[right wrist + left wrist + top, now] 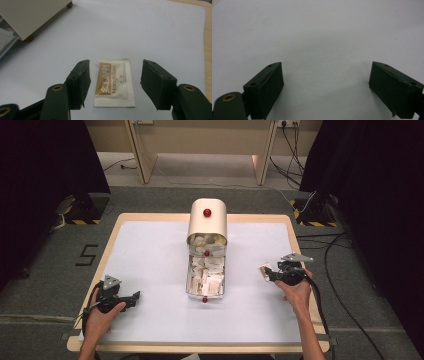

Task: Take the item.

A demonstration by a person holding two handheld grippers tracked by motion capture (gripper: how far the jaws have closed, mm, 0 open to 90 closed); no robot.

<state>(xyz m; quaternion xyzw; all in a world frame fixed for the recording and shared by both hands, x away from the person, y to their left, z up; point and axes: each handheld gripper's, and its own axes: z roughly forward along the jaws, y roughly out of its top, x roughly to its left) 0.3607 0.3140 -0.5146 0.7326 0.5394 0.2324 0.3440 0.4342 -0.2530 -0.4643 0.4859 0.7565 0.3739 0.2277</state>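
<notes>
On the white mat [150,250], near its right edge, a small sachet [115,82] is lying flat between the spread jaws of the right gripper [115,83], whose pads are standing clear of it on both sides; it looks set down apart from the box [206,227], whose pulled-out drawer [205,276] is holding many more sachets. Well to the left, the left gripper [325,82] is waiting with jaws spread over bare mat, pinching nothing.

One loose sachet [114,82], one sachet-filled box [207,227], two grippers.
</notes>
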